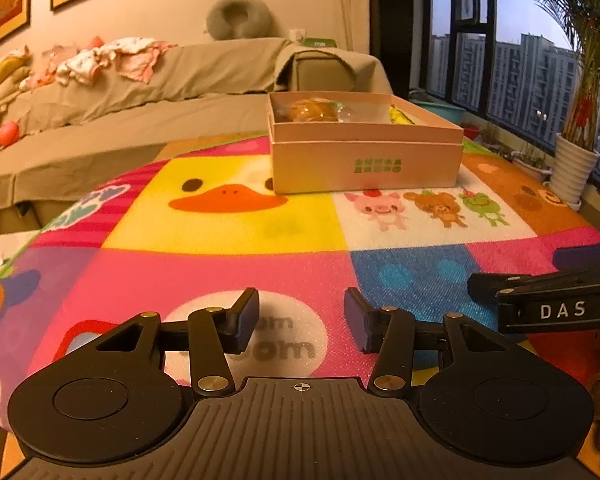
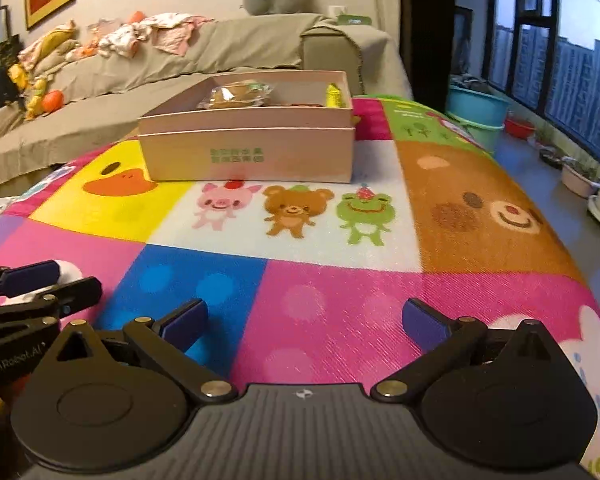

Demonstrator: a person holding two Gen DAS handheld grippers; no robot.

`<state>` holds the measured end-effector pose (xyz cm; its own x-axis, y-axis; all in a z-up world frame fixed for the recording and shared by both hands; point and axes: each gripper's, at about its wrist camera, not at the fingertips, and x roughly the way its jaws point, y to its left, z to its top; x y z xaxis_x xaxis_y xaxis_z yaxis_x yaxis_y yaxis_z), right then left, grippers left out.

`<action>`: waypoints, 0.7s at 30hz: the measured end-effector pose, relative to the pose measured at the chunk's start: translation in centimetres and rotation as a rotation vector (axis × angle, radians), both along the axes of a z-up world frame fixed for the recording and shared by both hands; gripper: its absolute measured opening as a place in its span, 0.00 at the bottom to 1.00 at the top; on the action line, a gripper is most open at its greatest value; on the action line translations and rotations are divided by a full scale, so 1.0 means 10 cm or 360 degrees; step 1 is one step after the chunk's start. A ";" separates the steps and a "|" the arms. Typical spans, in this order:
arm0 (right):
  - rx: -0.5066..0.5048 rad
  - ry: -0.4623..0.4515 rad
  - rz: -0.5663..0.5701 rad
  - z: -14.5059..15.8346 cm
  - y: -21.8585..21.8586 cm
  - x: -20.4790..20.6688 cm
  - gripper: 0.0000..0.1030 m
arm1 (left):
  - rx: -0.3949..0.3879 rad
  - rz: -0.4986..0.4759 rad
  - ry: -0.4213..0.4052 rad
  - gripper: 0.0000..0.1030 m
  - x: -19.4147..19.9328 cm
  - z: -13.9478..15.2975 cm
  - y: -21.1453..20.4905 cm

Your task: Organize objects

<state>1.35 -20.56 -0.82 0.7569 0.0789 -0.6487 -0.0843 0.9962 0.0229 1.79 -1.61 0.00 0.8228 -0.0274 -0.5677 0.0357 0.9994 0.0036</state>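
Observation:
A pink cardboard box [image 1: 366, 160] stands at the far side of the colourful cartoon play mat [image 1: 220, 232]; it also shows in the right wrist view [image 2: 248, 154]. Inside it lie a wrapped brown pastry [image 2: 236, 94] and a yellow item [image 2: 334, 95]. My left gripper [image 1: 302, 320] is open and empty, low over the mat's near part, well short of the box. My right gripper [image 2: 306, 320] is open wider and empty, beside it on the right. Each gripper shows at the edge of the other's view.
A grey-covered sofa [image 1: 140, 92] with clothes and toys stands behind the mat. Teal tubs [image 2: 476, 112] and potted plants [image 1: 576, 160] stand by the window at right. The mat's right edge drops to the floor [image 2: 560, 184].

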 end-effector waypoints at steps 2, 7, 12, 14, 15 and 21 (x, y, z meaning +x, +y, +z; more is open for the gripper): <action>-0.0003 -0.0005 -0.0031 -0.01 0.00 -0.02 1.00 | -0.0018 -0.0022 -0.0001 0.51 0.02 0.01 -0.02; -0.0011 -0.0008 -0.0037 -0.01 0.01 -0.02 1.00 | 0.0000 -0.0040 0.0005 0.53 0.04 0.00 -0.08; -0.0024 -0.0010 -0.0039 -0.01 0.00 -0.02 1.00 | -0.0007 0.0001 0.0010 0.56 0.05 -0.01 -0.09; -0.0030 -0.0011 -0.0040 -0.01 -0.01 -0.02 1.00 | -0.0006 0.0004 0.0010 0.56 0.05 -0.01 -0.09; -0.0031 -0.0011 -0.0038 0.00 -0.01 -0.01 1.00 | -0.0012 0.0003 0.0010 0.56 0.04 -0.01 -0.09; -0.0034 -0.0014 -0.0041 0.00 -0.01 -0.02 1.00 | -0.0020 0.0002 0.0011 0.56 0.04 0.00 -0.08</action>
<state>1.15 -20.63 -0.79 0.7644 0.0457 -0.6432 -0.0589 0.9983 0.0010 2.21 -2.42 -0.04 0.8190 -0.0337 -0.5728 0.0346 0.9994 -0.0094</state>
